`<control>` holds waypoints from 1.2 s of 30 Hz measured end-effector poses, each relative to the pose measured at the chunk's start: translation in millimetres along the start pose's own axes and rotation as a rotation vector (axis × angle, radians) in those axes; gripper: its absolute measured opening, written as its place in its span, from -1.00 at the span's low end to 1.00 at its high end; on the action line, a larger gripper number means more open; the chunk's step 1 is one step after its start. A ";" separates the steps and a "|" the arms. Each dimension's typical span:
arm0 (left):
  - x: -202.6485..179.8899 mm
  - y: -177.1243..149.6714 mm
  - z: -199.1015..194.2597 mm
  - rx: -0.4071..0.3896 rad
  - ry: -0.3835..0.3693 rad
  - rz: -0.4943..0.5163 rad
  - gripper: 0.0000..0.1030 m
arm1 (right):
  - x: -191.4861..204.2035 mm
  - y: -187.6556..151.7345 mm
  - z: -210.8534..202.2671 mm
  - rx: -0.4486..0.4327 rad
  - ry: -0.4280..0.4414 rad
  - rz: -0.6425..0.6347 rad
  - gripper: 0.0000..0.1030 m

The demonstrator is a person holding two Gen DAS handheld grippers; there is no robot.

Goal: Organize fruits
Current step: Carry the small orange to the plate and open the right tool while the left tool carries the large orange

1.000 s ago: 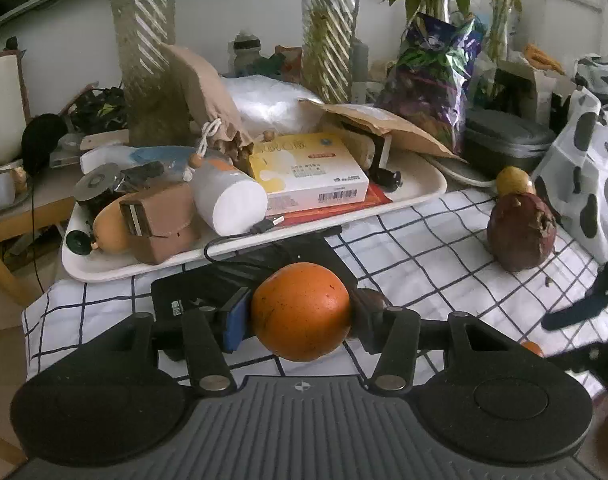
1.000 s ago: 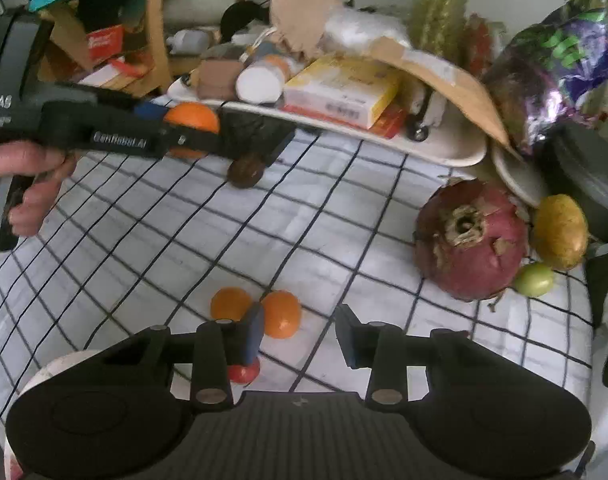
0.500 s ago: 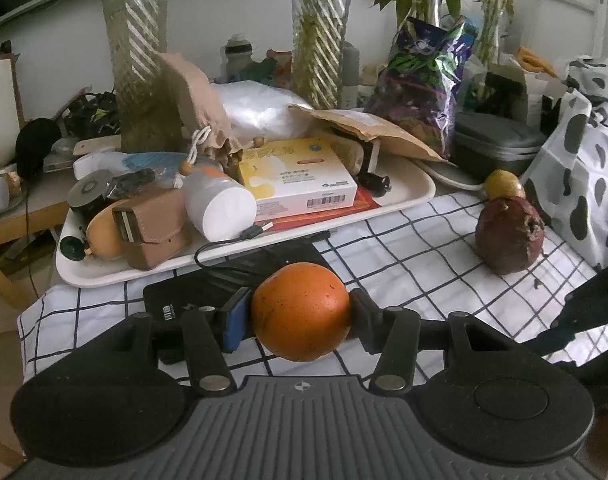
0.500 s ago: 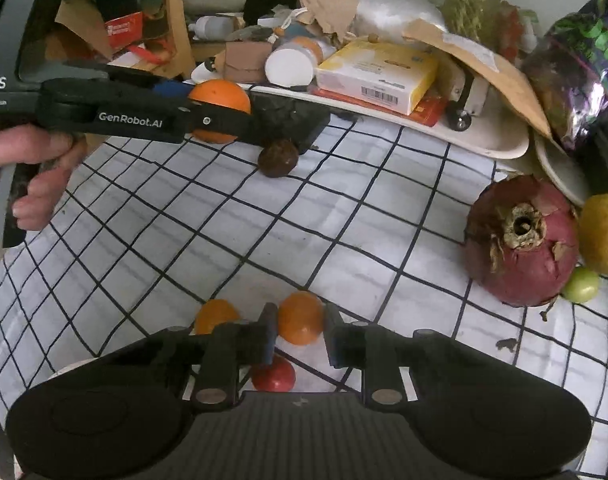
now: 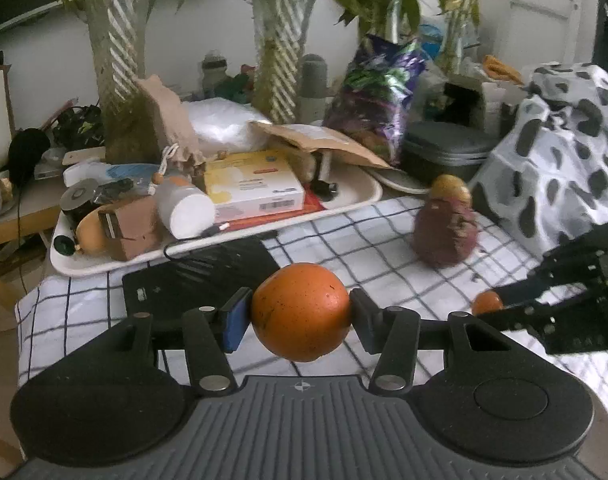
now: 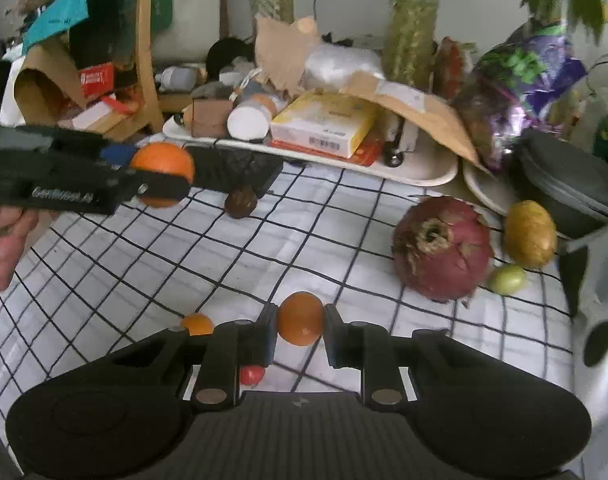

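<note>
My left gripper (image 5: 300,316) is shut on a large orange (image 5: 300,312) and holds it above the checked cloth; it also shows in the right wrist view (image 6: 162,174). My right gripper (image 6: 300,320) is shut on a small orange fruit (image 6: 300,318), lifted a little off the cloth. On the cloth lie another small orange fruit (image 6: 198,323), a small red fruit (image 6: 251,374), a dark brown round fruit (image 6: 241,202), a big red dragon fruit (image 6: 441,246), a yellow fruit (image 6: 529,233) and a small green fruit (image 6: 505,278).
A white tray (image 5: 355,196) full of boxes, a bottle and paper bags stands at the back. A black flat device (image 5: 200,276) lies in front of it. Plant vases (image 5: 112,76), a purple bag (image 5: 377,92) and a grey case (image 5: 443,148) crowd the far edge. A spotted cloth (image 5: 555,152) hangs at right.
My right gripper has closed on the small orange fruit and raised it. My left gripper has lifted and pulled back with the large orange.
</note>
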State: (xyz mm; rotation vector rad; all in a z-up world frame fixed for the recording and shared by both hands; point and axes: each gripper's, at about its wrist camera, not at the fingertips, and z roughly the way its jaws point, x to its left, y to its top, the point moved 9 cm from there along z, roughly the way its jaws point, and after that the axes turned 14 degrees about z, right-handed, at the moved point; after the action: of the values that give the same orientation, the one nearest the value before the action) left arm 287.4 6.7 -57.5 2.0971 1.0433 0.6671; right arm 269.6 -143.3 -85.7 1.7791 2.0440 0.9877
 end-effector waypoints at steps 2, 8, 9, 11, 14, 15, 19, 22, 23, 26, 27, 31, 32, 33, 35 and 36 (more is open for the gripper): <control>-8.4 -1.9 -9.6 -0.004 -0.009 0.002 -0.01 | -0.9 -3.3 -10.6 -0.015 0.000 0.016 -0.53; -34.4 -11.2 -39.8 -0.019 -0.028 0.009 -0.01 | -0.7 -24.7 -43.0 -0.046 -0.001 0.059 -0.53; -38.4 -13.1 -44.2 -0.020 -0.031 0.007 -0.01 | 0.1 -28.5 -47.7 -0.049 -0.001 0.063 -0.53; -47.4 -17.6 -53.8 -0.022 -0.036 0.006 -0.01 | 2.0 -36.3 -56.6 -0.054 0.002 0.068 -0.53; -61.4 -24.9 -66.5 -0.023 -0.047 0.007 -0.01 | 6.4 -48.6 -70.9 -0.062 0.007 0.073 -0.52; -67.0 -28.0 -71.1 -0.021 -0.051 0.009 -0.01 | 8.2 -53.3 -75.3 -0.062 0.010 0.076 -0.52; -88.1 -39.3 -83.7 -0.008 -0.071 0.023 -0.01 | 14.6 -69.9 -88.0 -0.060 0.015 0.082 -0.52; -103.1 -49.6 -91.3 0.008 -0.084 0.030 -0.01 | 17.2 -81.4 -94.9 -0.055 0.012 0.087 -0.52; -108.3 -52.9 -93.2 0.014 -0.090 0.033 -0.01 | 17.8 -85.1 -96.7 -0.052 0.009 0.090 -0.52; -125.2 -63.4 -97.3 0.040 -0.110 0.049 -0.01 | 19.3 -98.4 -100.4 -0.029 0.000 0.101 -0.52; -132.1 -67.2 -98.5 0.052 -0.116 0.057 -0.01 | 19.9 -103.1 -101.5 -0.021 -0.006 0.102 -0.52; -149.9 -78.1 -99.9 0.087 -0.134 0.076 -0.01 | 19.8 -120.1 -104.2 0.015 -0.016 0.114 -0.51; -152.5 -80.0 -99.6 0.094 -0.137 0.078 -0.01 | 19.1 -124.1 -104.5 0.024 -0.022 0.117 -0.51; -154.9 -81.7 -99.0 0.102 -0.139 0.079 -0.01 | 18.8 -127.3 -104.9 0.031 -0.027 0.119 -0.51; -158.0 -84.9 -96.4 0.120 -0.141 0.084 -0.01 | 17.7 -133.4 -104.4 0.050 -0.033 0.127 -0.51; -159.4 -86.4 -95.4 0.128 -0.141 0.087 -0.01 | 17.9 -135.5 -103.4 0.059 -0.035 0.128 -0.51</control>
State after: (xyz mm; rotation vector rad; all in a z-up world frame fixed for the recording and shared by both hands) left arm 93.7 -53.8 -85.5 2.2747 0.9429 0.4970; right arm 99.4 -162.3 -91.3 1.9643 1.9799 0.9324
